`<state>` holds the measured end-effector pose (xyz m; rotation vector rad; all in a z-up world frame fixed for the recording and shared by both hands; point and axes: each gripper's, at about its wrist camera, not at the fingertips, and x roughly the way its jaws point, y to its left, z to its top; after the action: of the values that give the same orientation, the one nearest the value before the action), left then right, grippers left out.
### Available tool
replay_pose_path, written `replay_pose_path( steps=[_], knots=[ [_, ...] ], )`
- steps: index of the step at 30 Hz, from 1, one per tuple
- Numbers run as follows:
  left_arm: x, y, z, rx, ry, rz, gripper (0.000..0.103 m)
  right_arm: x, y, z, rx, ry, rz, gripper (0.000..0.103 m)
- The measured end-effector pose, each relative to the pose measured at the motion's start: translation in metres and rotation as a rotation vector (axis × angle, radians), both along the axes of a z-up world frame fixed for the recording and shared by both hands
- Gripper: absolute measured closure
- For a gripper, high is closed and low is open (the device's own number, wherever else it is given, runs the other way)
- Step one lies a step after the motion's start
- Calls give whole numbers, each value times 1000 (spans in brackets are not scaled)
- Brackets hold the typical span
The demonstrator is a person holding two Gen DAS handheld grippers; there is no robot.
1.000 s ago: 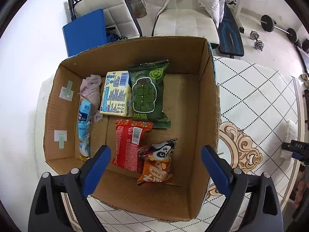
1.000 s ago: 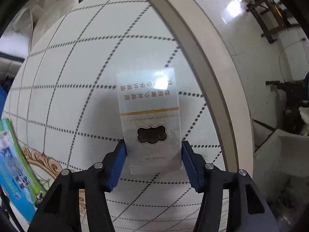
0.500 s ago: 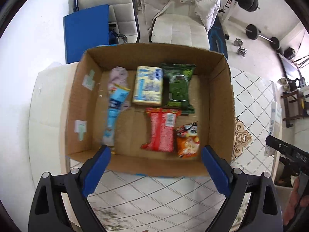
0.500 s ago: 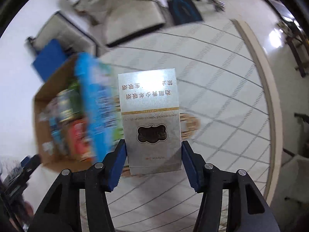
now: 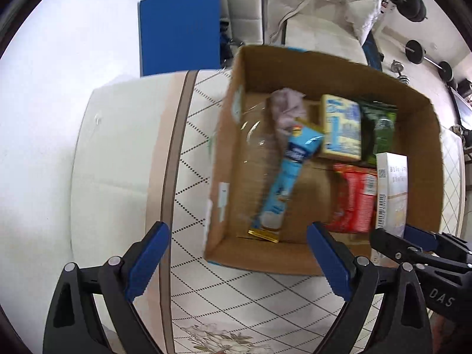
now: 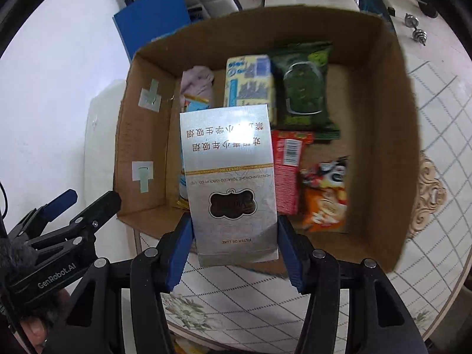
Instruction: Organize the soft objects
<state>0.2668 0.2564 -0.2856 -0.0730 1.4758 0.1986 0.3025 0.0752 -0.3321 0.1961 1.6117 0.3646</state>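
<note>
My right gripper (image 6: 233, 247) is shut on a silver cigarette pack (image 6: 230, 177) and holds it over the near edge of an open cardboard box (image 6: 392, 147). The pack also shows in the left wrist view (image 5: 392, 188) above the box (image 5: 224, 153). Inside lie a green packet (image 6: 303, 88), a yellow-blue pack (image 6: 249, 79), a red packet (image 6: 287, 171), an orange snack bag (image 6: 324, 194), a light-blue stick packet (image 5: 287, 177) and a lilac cloth (image 6: 196, 82). My left gripper (image 5: 236, 259) is open and empty, near the box's near-left corner.
The box stands on a white table with a dotted diamond pattern (image 5: 265, 301) and a beige rim (image 5: 171, 153). Behind it are a blue board (image 5: 180, 29), white chairs with a puffy coat (image 5: 318, 3) and dumbbells (image 5: 413, 50) on the floor.
My right gripper has swung with the cigarette pack from the bare table to above the box. My left gripper has drawn back and shifted left, off the box.
</note>
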Motion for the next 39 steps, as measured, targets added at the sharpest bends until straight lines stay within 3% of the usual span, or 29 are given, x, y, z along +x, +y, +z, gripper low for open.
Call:
replay_pose_path(
  steps=[8, 12, 19, 21, 22, 31, 35, 39],
  knots=[
    [4, 15, -19, -7, 27, -10, 7, 7, 33, -34, -11, 38, -6, 42],
    [5, 15, -16, -35, 16, -9, 7, 4, 26, -38, -34, 40, -27, 24],
    [7, -7, -1, -90, -30, -37, 7, -4, -15, -11, -172, -47, -80, 9],
    [7, -16, 2, -102, -44, -47, 6, -3, -26, -3, -211, -68, -97, 8],
    [7, -22, 4, -104, -47, -53, 0, -4, -33, 0, -230, -75, -100, 7],
    [7, -51, 18, -97, -68, -78, 0, -3, -76, 18, -264, -95, -132, 6],
    [-4, -59, 48, -81, -119, -66, 0, -18, -83, 47, -254, -134, -130, 6],
    [-28, -70, 94, -62, -180, -58, 0, -47, -96, 97, -253, -223, -128, 6]
  ],
)
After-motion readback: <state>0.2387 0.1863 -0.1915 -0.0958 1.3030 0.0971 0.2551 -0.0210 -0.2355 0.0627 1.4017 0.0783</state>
